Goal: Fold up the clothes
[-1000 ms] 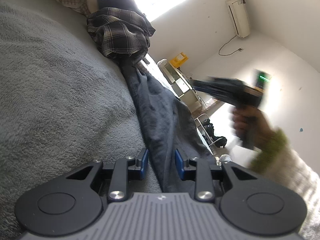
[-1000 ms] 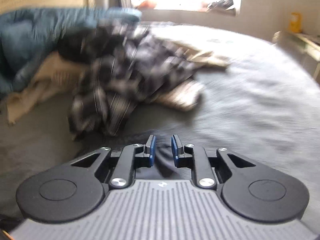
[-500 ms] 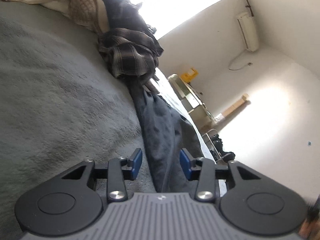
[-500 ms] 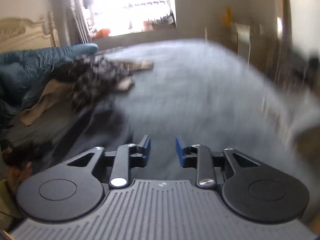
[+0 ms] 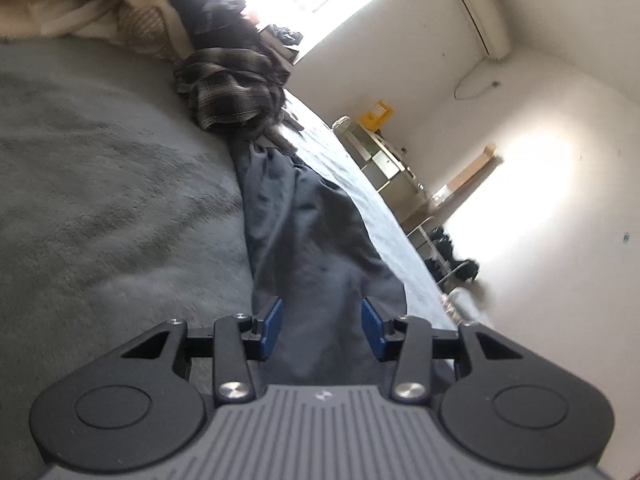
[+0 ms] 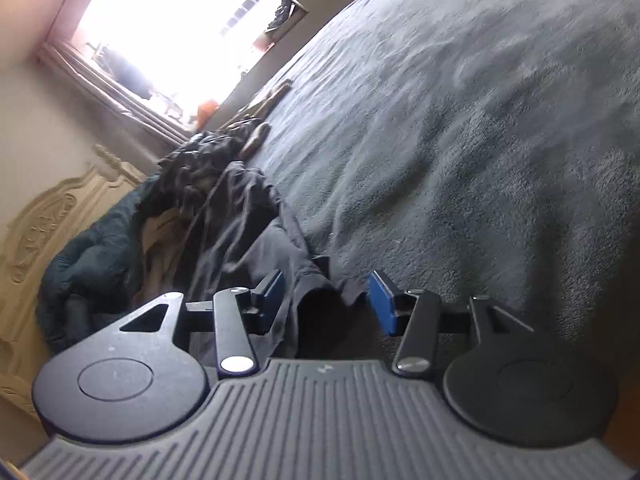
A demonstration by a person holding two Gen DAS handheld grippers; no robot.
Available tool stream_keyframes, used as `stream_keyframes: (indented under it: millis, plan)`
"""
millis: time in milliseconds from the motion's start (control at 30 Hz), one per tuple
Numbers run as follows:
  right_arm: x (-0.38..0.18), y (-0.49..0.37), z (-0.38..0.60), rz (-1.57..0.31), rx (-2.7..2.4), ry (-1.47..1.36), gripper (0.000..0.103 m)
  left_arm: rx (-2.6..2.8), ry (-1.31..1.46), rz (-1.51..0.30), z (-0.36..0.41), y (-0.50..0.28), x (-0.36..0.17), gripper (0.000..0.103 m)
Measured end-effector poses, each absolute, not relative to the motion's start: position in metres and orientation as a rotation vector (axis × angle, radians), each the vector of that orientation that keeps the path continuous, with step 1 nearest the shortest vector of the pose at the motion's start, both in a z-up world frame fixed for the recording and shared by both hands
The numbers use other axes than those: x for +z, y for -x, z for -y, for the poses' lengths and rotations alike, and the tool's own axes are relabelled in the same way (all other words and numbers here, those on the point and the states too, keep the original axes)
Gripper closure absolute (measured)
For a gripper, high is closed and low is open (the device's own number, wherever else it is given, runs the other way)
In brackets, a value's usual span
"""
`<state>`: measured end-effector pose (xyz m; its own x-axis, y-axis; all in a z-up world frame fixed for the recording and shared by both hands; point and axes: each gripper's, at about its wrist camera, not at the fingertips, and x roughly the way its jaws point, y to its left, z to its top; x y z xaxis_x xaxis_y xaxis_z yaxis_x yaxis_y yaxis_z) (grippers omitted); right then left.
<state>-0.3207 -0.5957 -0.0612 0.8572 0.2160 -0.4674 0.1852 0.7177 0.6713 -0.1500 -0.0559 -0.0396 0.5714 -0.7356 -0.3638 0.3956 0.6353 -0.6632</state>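
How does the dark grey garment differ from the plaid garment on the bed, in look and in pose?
The dark grey garment is plain and lies stretched out in a long strip toward the camera. The plaid garment is checked and sits bunched in a heap further away, in the clothes pile. The grey one reaches between the open left tongs; the plaid one is far from them. Both rest on the grey blanket.

Bright window w/ blown-out daylight, white walls, AC unit high up. Grey blanket covers bed, carved cream headboard at one end; shelf unit by far wall.
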Motion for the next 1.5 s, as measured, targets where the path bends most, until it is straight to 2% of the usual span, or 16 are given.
stream_keyframes:
  millis: [133,300,333,400,433,467,733,933,1000,1033,1200,1233,1300,1367,1400,1500]
  plan:
    - [-0.046,0.317,0.577,-0.495,0.031,-0.642,0.056,-0.727,0.469,-0.654,0.072,0.164,-0.035,0.059]
    - [-0.053,0.291,0.560,-0.549,0.042,-0.497,0.058,-0.689,0.386,-0.680,0.092,0.169,-0.045,0.060]
    - [-0.055,0.290,0.558,-0.556,0.040,-0.471,0.062,-0.676,0.379,-0.688,0.094,0.170,-0.048,0.060]
    - [-0.058,0.292,0.555,-0.559,0.050,-0.440,0.079,-0.660,0.382,-0.699,0.093,0.168,-0.054,0.061]
    - [-0.060,0.294,0.553,-0.560,0.055,-0.426,0.095,-0.653,0.385,-0.704,0.092,0.167,-0.057,0.061]
    - [-0.060,0.299,0.554,-0.552,0.052,-0.424,0.099,-0.647,0.387,-0.708,0.091,0.166,-0.059,0.062]
    - [-0.071,0.326,0.558,-0.516,0.013,-0.443,0.101,-0.642,0.396,-0.727,0.090,0.158,-0.069,0.064]
    - [-0.065,0.329,0.568,-0.515,0.043,-0.469,0.092,-0.648,0.393,-0.731,0.090,0.158,-0.070,0.063]
    - [-0.060,0.327,0.576,-0.516,0.059,-0.493,0.068,-0.651,0.404,-0.734,0.089,0.157,-0.070,0.064]
    - [-0.058,0.325,0.580,-0.517,0.065,-0.501,0.052,-0.653,0.409,-0.736,0.088,0.157,-0.071,0.063]
    - [-0.064,0.302,0.585,-0.602,0.080,-0.499,0.050,-0.660,0.421,-0.739,0.087,0.156,-0.074,0.064]
    - [-0.068,0.296,0.582,-0.634,0.086,-0.487,0.052,-0.662,0.424,-0.738,0.087,0.156,-0.075,0.064]
    - [-0.071,0.291,0.569,-0.660,0.073,-0.404,0.062,-0.664,0.433,-0.738,0.086,0.155,-0.077,0.064]
    - [-0.070,0.292,0.559,-0.657,0.067,-0.360,0.095,-0.666,0.444,-0.738,0.085,0.155,-0.078,0.064]
    - [-0.068,0.294,0.557,-0.650,0.068,-0.360,0.099,-0.667,0.449,-0.738,0.084,0.155,-0.079,0.064]
    - [-0.060,0.312,0.556,-0.594,0.059,-0.402,0.101,-0.671,0.456,-0.739,0.083,0.154,-0.079,0.064]
